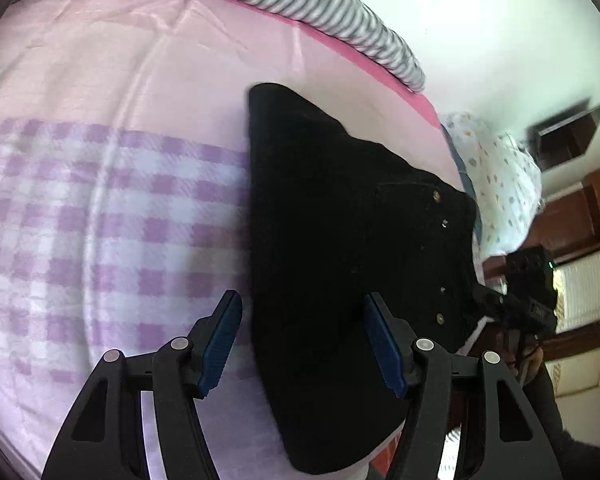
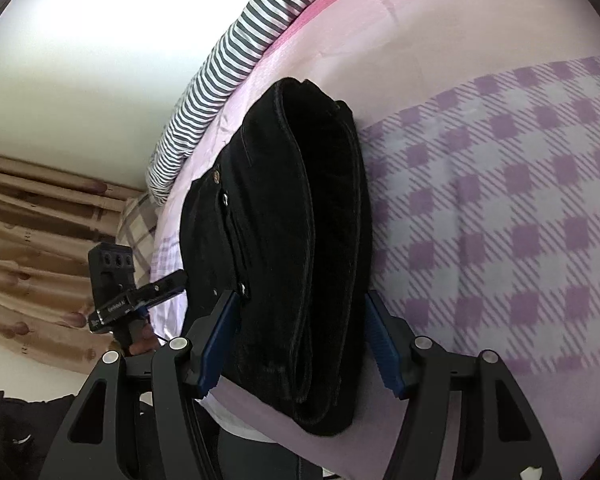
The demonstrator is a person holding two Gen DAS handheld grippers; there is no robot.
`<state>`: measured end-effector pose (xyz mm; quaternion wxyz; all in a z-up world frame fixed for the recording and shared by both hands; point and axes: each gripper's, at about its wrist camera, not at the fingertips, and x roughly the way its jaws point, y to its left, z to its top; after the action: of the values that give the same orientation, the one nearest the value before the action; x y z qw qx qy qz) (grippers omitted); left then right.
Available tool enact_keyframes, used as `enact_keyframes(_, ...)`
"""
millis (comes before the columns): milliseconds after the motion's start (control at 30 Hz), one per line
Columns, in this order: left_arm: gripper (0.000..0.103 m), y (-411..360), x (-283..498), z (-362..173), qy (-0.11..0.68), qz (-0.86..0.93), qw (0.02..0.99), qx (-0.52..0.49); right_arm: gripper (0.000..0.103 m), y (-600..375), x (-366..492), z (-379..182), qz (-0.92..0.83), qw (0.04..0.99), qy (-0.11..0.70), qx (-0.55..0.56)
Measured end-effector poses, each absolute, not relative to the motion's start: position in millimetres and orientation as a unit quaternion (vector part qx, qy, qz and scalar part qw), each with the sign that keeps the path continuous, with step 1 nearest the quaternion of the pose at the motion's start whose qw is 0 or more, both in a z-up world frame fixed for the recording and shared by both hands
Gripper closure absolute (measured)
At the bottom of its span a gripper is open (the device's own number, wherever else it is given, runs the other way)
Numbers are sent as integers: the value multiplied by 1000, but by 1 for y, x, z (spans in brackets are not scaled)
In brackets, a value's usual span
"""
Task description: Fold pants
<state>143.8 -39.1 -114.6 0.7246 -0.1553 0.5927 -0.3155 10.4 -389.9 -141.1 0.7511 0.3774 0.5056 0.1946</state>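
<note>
We see the black denim pants point(image 1: 340, 240) point(image 2: 300, 240) lying folded into a thick, compact bundle on the bed. Several layers are stacked, and their rounded fold edges show as parallel ridges in the right wrist view. Small metal rivets and a button dot the waist and pocket area along one side. One end of the bundle reaches the edge of the bed. The dark fabric looks soft and slightly fuzzy.

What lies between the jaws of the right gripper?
In the right wrist view, the folded black pants lie between the open jaws of the right gripper, resting on the bed cover.
</note>
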Motion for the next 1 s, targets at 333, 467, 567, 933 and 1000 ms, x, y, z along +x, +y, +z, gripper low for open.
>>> enact_keyframes(333, 35, -65, 146, -111, 573, -336, 737, -124, 42, -375, 32, -145, 218, 751, 496, 378)
enact_keyframes(467, 48, -67, 143, -111, 568, -323, 749, -112, 65, -366, 30, -146, 177, 760, 509, 364)
enact_keyframes(567, 64, -65, 141, -107, 561, -322, 756, -106, 71, -363, 22, -139, 158, 769, 501, 363)
enact_keyframes(933, 83, -47, 133, -62, 521, -332, 780, -99, 76, -325, 9, -80, 134, 795, 474, 354)
enact_keyframes(1000, 83, -31, 138, -51, 515, -328, 785, -104, 76, -314, 14, -72, 144, 795, 469, 357)
